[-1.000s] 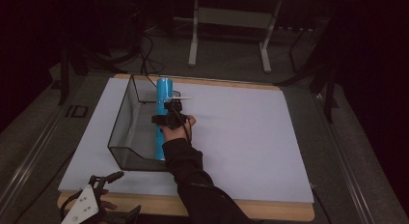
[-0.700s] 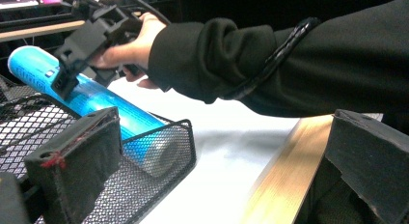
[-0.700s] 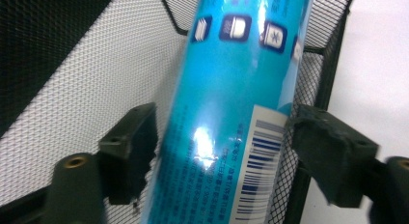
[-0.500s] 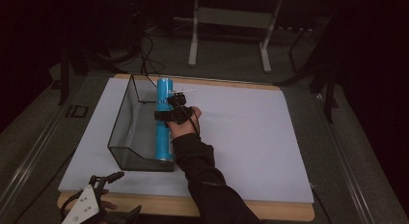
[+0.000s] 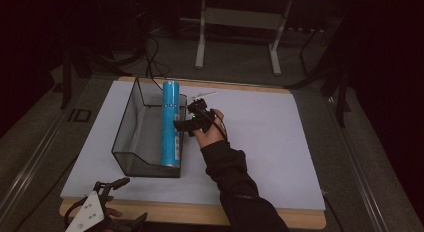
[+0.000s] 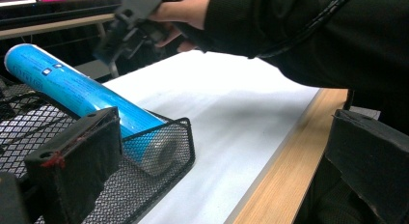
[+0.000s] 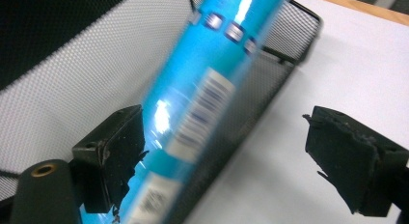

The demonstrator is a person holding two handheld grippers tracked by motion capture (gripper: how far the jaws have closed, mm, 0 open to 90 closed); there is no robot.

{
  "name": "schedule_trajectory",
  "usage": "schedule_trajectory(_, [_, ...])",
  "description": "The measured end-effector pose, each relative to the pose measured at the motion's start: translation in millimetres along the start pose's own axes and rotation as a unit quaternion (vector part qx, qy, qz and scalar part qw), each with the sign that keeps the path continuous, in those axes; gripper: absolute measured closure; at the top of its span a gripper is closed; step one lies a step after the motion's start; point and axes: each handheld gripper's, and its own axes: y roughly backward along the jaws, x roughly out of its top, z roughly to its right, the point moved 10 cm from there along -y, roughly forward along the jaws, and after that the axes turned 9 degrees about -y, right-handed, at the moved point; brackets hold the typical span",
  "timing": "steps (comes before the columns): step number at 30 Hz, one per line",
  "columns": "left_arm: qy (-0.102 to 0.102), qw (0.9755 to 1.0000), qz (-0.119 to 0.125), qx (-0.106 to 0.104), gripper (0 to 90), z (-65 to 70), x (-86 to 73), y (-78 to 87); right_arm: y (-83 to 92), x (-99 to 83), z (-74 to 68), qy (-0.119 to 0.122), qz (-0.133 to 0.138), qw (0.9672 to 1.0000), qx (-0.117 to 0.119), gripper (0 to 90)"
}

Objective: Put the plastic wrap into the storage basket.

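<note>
Blue tube (image 5: 170, 124) lying lengthwise in the black mesh basket (image 5: 131, 123), propped on its right wall, its far end over the rim. Right gripper (image 5: 186, 123), jaws apart, sits beside the tube, apparently just after release (next: withdraw clear); left gripper (image 5: 107, 207), jaws apart, waits at the near table edge (image 5: 200, 215). Barcode label visible, text unreadable.

Colours on my table
Bright blue tube (image 5: 170, 123) with white barcode label; black mesh basket (image 5: 131, 123); white mat (image 5: 260, 137); my black jaws.
</note>
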Motion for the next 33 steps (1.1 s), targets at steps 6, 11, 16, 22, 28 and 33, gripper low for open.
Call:
schedule_trajectory(6, [0.001,1.0000,-0.001,-0.003,0.2,0.7,-0.4,-1.4,17.5,-14.8,27.4,-0.006,0.007,0.9999,-0.012,13.6])
schedule_trajectory(11, [0.002,1.0000,-0.002,-0.003,0.2,0.9,-0.8,-2.2,28.8,-26.0,41.8,-0.003,0.011,0.9998,-0.017,13.6])
schedule_trajectory(16, [0.002,1.0000,-0.001,-0.003,0.2,0.8,-0.6,-1.5,42.7,-39.6,53.6,-0.004,0.016,0.9994,-0.030,14.6])
schedule_trajectory(22, [0.002,1.0000,-0.002,-0.003,0.2,0.9,-0.7,-1.4,53.1,-51.9,63.9,0.000,0.019,0.9992,-0.035,13.9])
schedule_trajectory(28, [0.002,1.0000,-0.002,-0.004,0.2,1.2,-0.7,-1.7,62.2,-69.1,72.9,-0.004,0.021,0.9992,-0.032,13.9])
schedule_trajectory(33, [0.001,1.0000,-0.003,-0.004,0.2,1.9,-0.8,-2.0,65.9,-86.1,81.7,-0.006,0.018,0.9992,-0.036,13.9])
